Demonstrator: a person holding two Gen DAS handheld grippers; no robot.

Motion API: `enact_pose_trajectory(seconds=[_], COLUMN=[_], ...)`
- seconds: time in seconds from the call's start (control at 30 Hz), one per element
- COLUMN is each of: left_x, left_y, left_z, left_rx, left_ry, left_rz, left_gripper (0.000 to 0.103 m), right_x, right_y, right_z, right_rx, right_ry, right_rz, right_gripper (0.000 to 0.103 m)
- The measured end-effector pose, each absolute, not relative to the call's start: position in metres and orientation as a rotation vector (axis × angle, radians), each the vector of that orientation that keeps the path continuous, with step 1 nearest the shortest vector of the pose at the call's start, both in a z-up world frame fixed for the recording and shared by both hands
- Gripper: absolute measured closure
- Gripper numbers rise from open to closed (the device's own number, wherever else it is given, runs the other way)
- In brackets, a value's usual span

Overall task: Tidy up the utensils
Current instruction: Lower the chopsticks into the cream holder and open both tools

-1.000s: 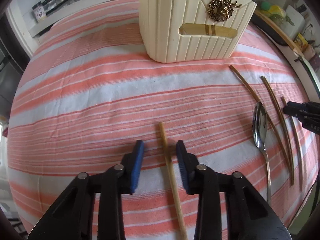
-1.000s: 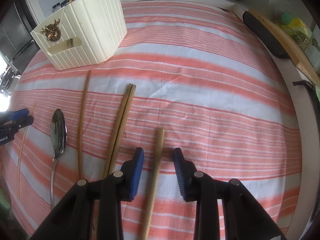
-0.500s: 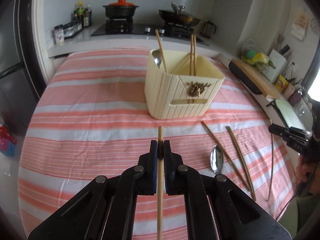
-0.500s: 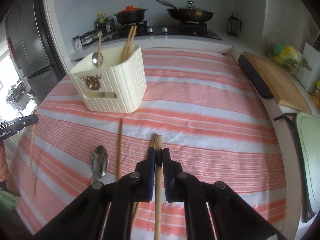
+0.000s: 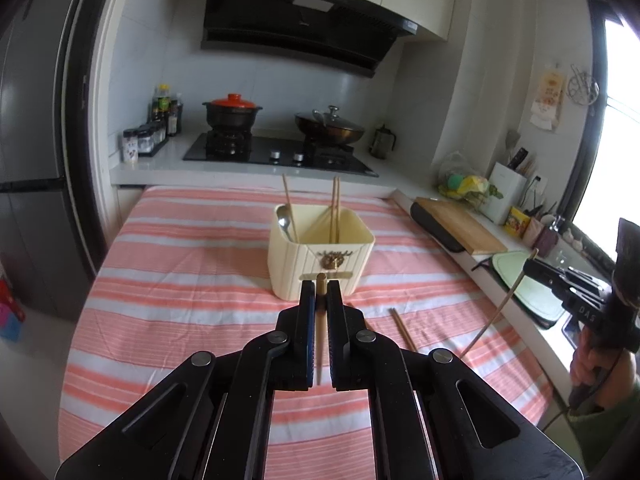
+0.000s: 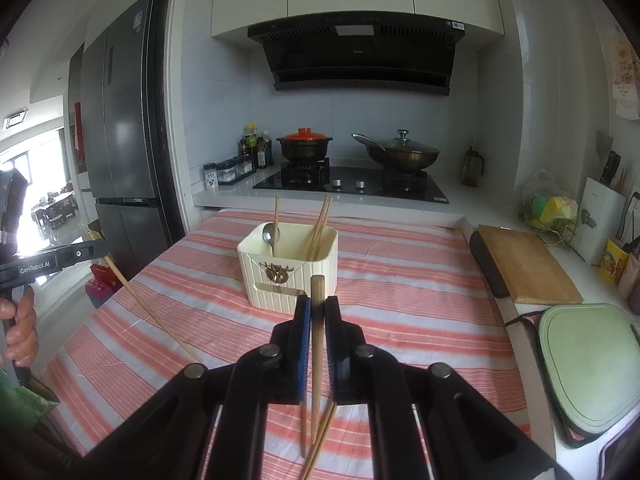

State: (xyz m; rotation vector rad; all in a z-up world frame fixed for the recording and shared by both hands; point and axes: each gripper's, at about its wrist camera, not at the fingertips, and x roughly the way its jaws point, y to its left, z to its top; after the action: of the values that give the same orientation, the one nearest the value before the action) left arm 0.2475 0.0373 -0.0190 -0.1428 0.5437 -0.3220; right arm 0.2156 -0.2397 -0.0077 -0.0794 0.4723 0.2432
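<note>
A cream ribbed utensil holder (image 5: 320, 258) stands on the striped cloth and also shows in the right wrist view (image 6: 288, 276). It holds a spoon (image 5: 285, 222) and several chopsticks (image 5: 334, 212). My left gripper (image 5: 320, 290) is shut on a wooden chopstick (image 5: 320, 320), lifted above the table and facing the holder. My right gripper (image 6: 316, 306) is shut on another chopstick (image 6: 317, 344), also lifted. Each gripper shows at the edge of the other's view, the right one (image 5: 532, 266) and the left one (image 6: 98, 248).
More chopsticks lie on the cloth (image 5: 404, 334) (image 6: 320, 444). A cutting board (image 6: 528, 264) and a green tray (image 6: 592, 364) sit at the right edge. A stove with pots (image 6: 352, 176) is behind the table, and a fridge (image 6: 124, 140) stands at the left.
Both grippers closed on a chopstick each, then lifted them off the cloth and tilted up, so both views now look level at the holder and stove.
</note>
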Motion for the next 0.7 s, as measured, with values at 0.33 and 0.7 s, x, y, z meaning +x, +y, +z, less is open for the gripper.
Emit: enact_pose_trajectory(seconds=[0.33, 0.7], left_x=[0.233, 0.254], left_y=[0.038, 0.041], left_z=[-0.022, -0.016], left_rx=[-0.130, -0.135], left_ry=[0.541, 0.554], left_rz=[-0.339, -0.357], left_gripper=[0.100, 0.100], right_x=[0.213, 0.245], right_y=[-0.232, -0.227], right_z=[-0.004, -0.019], right_rx=[-0.075, -0.085], right_ry=[0.456, 0.508], right_rz=[0.262, 0.257], right_gripper=[0.096, 0.096])
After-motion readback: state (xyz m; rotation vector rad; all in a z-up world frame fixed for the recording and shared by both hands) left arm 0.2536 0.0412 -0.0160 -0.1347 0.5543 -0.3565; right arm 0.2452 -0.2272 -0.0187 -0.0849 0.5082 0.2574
